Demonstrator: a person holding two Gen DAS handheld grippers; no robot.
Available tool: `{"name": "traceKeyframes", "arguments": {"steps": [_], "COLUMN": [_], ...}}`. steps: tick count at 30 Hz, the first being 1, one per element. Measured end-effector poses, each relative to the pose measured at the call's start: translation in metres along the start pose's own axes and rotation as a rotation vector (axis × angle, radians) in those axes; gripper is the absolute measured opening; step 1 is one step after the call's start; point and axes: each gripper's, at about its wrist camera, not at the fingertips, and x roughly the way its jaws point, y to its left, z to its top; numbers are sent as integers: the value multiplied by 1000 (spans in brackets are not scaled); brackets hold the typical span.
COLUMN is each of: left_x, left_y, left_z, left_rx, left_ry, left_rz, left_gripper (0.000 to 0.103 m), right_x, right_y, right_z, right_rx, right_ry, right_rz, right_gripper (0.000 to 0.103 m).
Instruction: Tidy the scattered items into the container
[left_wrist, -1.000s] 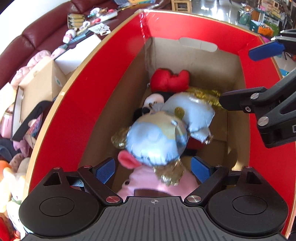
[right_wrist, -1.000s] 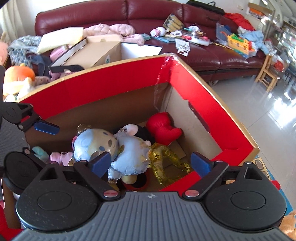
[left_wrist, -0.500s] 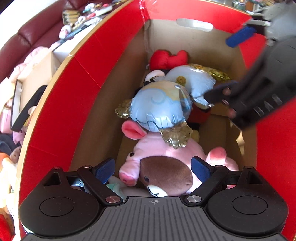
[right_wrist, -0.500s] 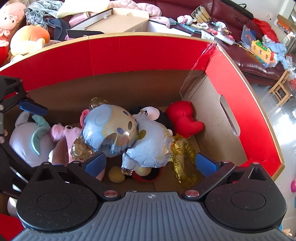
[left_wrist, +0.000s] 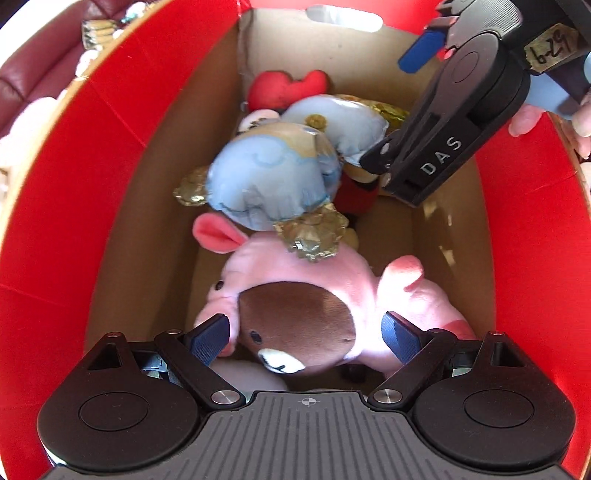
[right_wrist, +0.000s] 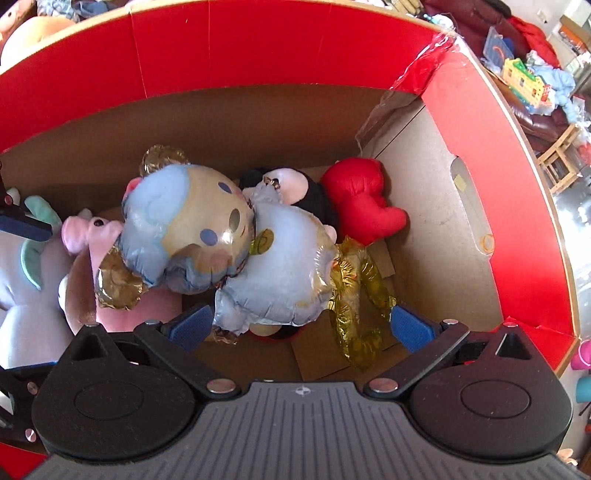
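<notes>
We find both grippers pointing down into the cardboard box (right_wrist: 443, 229). The right gripper (right_wrist: 301, 326) has its fingers spread wide; they have just been opening. The lower part of the foil balloon (right_wrist: 229, 243) lies between the fingers, and we cannot tell whether the pads touch it. Ahead of these fingers lie a red plush bow (right_wrist: 360, 199) and a black-and-white mouse toy (right_wrist: 291, 188). The left gripper (left_wrist: 304, 332) also stands with fingers spread, holding nothing; the brown face of a pink plush toy (left_wrist: 295, 295) sits between them, with the left pad close against its snout. The balloon lies beyond those fingertips, overlapping the pink toy.
</notes>
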Motion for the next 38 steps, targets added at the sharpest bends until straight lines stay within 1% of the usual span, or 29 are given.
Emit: {"name": "traceKeyframes", "arguments": {"steps": [2, 5, 9, 13, 18, 23, 29, 38], "left_x": [2, 8, 9, 11, 1, 3, 6, 4], "left_y": [1, 4, 10, 7, 1, -3, -8, -14], "left_z": [0, 0, 0, 0, -5, -5, -7, -3], "left_rx": [-19, -40, -51, -23, 14, 41, 76, 152], "left_ry": [-45, -42, -50, -56, -78, -62, -24, 5], "left_rz": [8, 12, -8, -9, -45, -54, -44, 12], "left_gripper": [95, 95, 95, 95, 95, 95, 94, 94], "right_x": [1, 2, 2, 0, 1, 0, 3, 7], "right_y": [-1, -4, -2, 0, 1, 4, 7, 9], "right_z": [0, 0, 3, 5, 4, 4, 3, -1], "right_rx": [6, 20, 8, -3, -17, -27, -50, -76], "right_ry": [3, 2, -2, -13, 9, 19, 39, 48], "right_rz": [9, 31, 53, 59, 72, 68, 46, 19], "right_gripper": [102, 102, 102, 102, 102, 102, 102, 102]}}
